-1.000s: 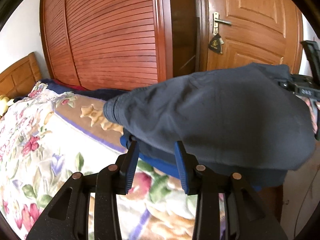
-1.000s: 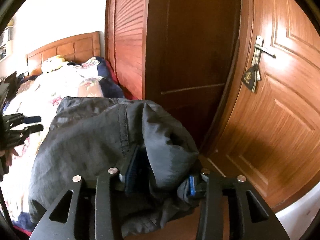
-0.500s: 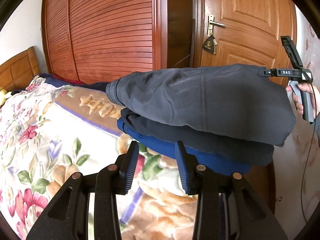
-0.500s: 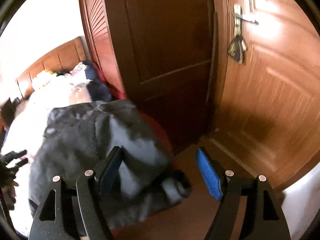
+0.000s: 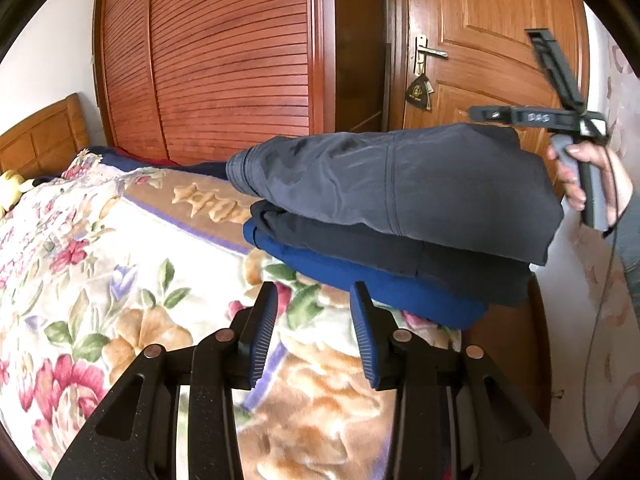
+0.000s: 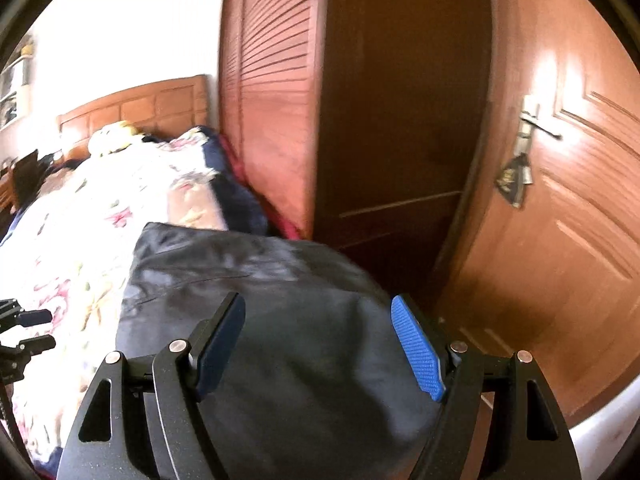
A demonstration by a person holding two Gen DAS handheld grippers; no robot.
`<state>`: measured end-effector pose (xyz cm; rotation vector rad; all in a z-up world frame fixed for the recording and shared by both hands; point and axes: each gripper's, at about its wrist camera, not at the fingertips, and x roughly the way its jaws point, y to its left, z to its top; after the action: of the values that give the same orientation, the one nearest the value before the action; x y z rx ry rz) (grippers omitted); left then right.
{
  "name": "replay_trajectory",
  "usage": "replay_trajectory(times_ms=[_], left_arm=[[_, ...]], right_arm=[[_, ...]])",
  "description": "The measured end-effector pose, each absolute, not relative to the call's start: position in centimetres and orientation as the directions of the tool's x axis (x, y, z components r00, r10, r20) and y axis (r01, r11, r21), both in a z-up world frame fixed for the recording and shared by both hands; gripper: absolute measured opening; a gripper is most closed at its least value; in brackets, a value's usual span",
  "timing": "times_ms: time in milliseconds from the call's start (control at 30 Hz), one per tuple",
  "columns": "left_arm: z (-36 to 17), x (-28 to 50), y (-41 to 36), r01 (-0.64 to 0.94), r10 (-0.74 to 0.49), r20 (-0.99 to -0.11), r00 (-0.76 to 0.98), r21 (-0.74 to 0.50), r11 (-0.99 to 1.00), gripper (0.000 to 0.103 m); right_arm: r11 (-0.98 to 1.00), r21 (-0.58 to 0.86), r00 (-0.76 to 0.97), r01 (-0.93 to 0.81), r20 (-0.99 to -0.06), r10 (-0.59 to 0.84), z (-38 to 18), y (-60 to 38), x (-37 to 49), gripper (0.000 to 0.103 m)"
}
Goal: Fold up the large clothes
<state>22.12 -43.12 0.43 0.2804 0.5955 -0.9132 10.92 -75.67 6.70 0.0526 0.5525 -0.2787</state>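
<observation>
Folded grey garment (image 5: 400, 184) tops a stack at the bed's foot-end corner, over a darker folded piece (image 5: 400, 252) and a blue one (image 5: 384, 288), all on the floral blanket (image 5: 120, 264). Its long axis runs left-right in the left wrist view. Left claw (image 5: 314, 334) sits just in front of the stack, part open, empty. Right claw (image 6: 320, 344) hangs over the garment's right end, wide open, gripping nothing, so nearer. Wardrobe (image 5: 224, 60) and door (image 5: 488, 40) behind.
</observation>
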Motion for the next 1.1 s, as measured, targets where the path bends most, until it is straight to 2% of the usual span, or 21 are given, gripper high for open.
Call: replay_trajectory(times_ms=[100, 167, 233, 367, 633, 800, 1100], left_arm=[[0.2, 21.7, -42.2, 0.804, -0.656, -0.593, 0.466, -0.025, 0.594, 0.038], [0.0, 21.4, -41.4, 0.802, -0.657, -0.594, 0.465, -0.032, 0.596, 0.038], [-0.1, 21.3, -40.7, 0.798, -0.656, -0.596, 0.464, -0.04, 0.601, 0.038], [-0.1, 21.0, -38.7, 0.778, -0.647, -0.589, 0.484, -0.049, 0.626, 0.038], [-0.1, 20.2, -34.4, 0.726, -0.608, -0.581, 0.542, -0.042, 0.687, 0.038], [0.4, 19.2, -31.3, 0.696, -0.59, -0.568, 0.574, -0.041, 0.717, 0.038], [0.6, 17.8, -24.1, 0.583, -0.493, -0.574, 0.654, -0.034, 0.812, 0.038]], right_arm=[[0.954, -0.04, 0.774, 0.296, -0.576, -0.264, 4.6, -76.6, 12.3, 0.077], [0.956, 0.047, 0.738, 0.29, -0.647, -0.192, 2.3, -78.6, 13.2, 0.077], [0.943, 0.118, 0.726, 0.31, -0.67, -0.155, 0.9, -80.5, 13.3, 0.077], [0.933, 0.16, 0.743, 0.323, -0.654, -0.144, 0.5, -82.5, 12.2, 0.078], [0.93, 0.048, 0.733, 0.366, -0.63, -0.256, 2.4, -79.5, 12.3, 0.078], [0.941, 0.0, 0.745, 0.338, -0.611, -0.268, 3.9, -75.8, 11.6, 0.078], [0.985, -0.034, 0.827, 0.168, -0.54, -0.16, 6.6, -65.2, 9.9, 0.078]])
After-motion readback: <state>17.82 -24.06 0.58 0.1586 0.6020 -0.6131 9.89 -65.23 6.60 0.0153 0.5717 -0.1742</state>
